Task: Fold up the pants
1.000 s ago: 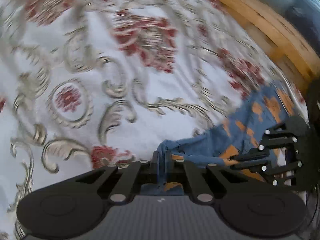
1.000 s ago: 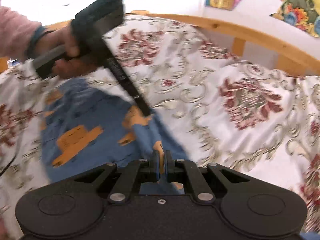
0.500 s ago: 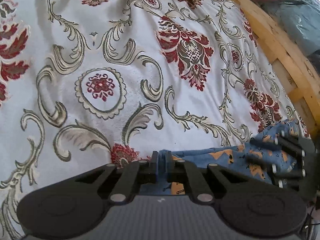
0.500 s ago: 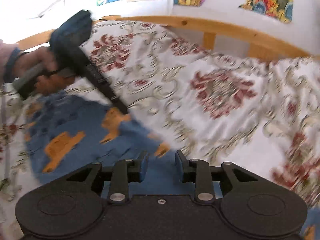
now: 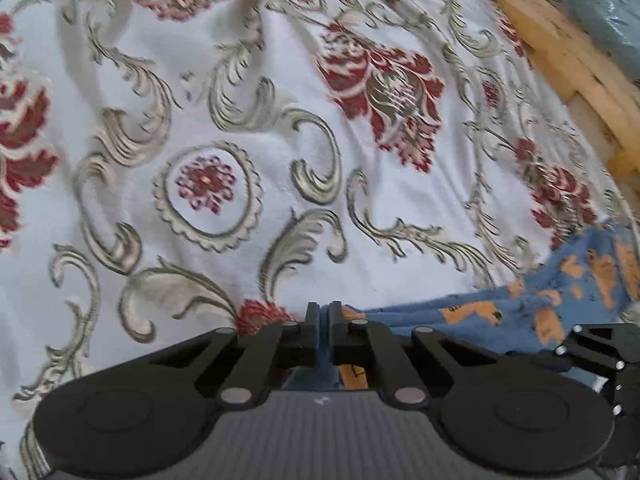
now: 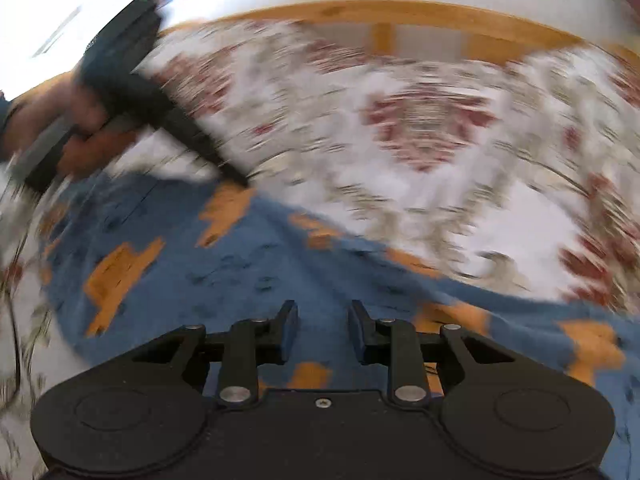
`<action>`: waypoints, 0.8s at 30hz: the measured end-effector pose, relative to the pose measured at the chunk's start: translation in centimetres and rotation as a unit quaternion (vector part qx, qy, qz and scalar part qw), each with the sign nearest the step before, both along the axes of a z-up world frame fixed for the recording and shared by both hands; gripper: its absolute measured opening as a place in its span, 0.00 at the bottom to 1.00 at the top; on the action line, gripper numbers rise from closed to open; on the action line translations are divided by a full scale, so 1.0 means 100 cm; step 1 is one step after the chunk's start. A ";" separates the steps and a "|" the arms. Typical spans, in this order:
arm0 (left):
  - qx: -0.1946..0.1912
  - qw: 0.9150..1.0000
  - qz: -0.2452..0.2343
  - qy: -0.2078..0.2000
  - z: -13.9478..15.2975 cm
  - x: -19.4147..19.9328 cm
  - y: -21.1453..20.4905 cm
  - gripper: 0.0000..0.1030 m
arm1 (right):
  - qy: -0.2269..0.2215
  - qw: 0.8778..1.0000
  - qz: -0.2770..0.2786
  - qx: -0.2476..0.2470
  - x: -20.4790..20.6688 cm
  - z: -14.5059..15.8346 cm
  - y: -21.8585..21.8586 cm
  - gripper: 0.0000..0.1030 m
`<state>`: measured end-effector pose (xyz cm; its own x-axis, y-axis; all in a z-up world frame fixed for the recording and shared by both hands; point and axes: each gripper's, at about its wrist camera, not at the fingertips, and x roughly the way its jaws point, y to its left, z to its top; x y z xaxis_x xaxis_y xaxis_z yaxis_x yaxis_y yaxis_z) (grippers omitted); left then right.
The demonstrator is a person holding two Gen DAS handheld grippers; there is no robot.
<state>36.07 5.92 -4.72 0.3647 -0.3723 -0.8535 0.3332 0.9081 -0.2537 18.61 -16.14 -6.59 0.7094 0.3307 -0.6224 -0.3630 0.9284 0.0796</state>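
Now your left gripper [image 5: 325, 312] pinches the pants [image 6: 248, 272], which stretch sideways across the bed [image 5: 248, 92]. Only the right view shows your right gripper's [image 6: 323, 320] jaws apart, empty.

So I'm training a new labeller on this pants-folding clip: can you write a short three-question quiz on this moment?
1. True or false: the left gripper is shut on the pants.
2. Between the right gripper's fingers there is: A) pinched cloth B) an open gap over the pants C) the wooden bed frame.
3. What do the pants lie on?

Key: 1 true. 2 B; its jaws have just opened. 3 The patterned bedspread.
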 end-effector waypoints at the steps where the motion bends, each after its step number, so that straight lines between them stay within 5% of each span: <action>1: 0.004 1.000 0.001 -0.004 0.001 -0.002 -0.002 0.03 | -0.006 1.000 -0.024 0.001 0.000 0.001 -0.008 0.29; 7: 0.024 1.000 0.012 -0.004 0.009 -0.005 -0.009 0.04 | -0.018 0.994 -0.105 0.004 -0.007 0.008 -0.058 0.30; 11: 0.036 0.999 -0.009 -0.019 0.025 -0.010 -0.020 0.05 | -0.069 0.978 -0.198 -0.022 -0.057 0.026 -0.090 0.67; 14: 0.024 0.998 -0.052 -0.032 0.043 -0.014 -0.045 0.11 | -0.126 0.939 -0.316 -0.049 -0.104 0.028 -0.106 0.84; 16: 0.012 0.995 -0.090 -0.033 0.052 -0.012 -0.072 0.30 | -0.142 0.916 -0.372 -0.048 -0.125 0.024 -0.116 0.90; 17: 0.005 0.993 -0.114 -0.036 0.058 -0.012 -0.093 0.35 | -0.141 0.912 -0.383 -0.037 -0.129 0.023 -0.121 0.90; 19: -0.007 0.987 -0.156 -0.039 0.066 -0.011 -0.136 0.63 | -0.124 0.914 -0.386 -0.014 -0.131 0.021 -0.134 0.90; 24: -0.035 0.954 -0.287 -0.084 0.079 -0.024 -0.256 0.81 | -0.070 0.917 -0.387 0.072 -0.132 0.009 -0.156 0.91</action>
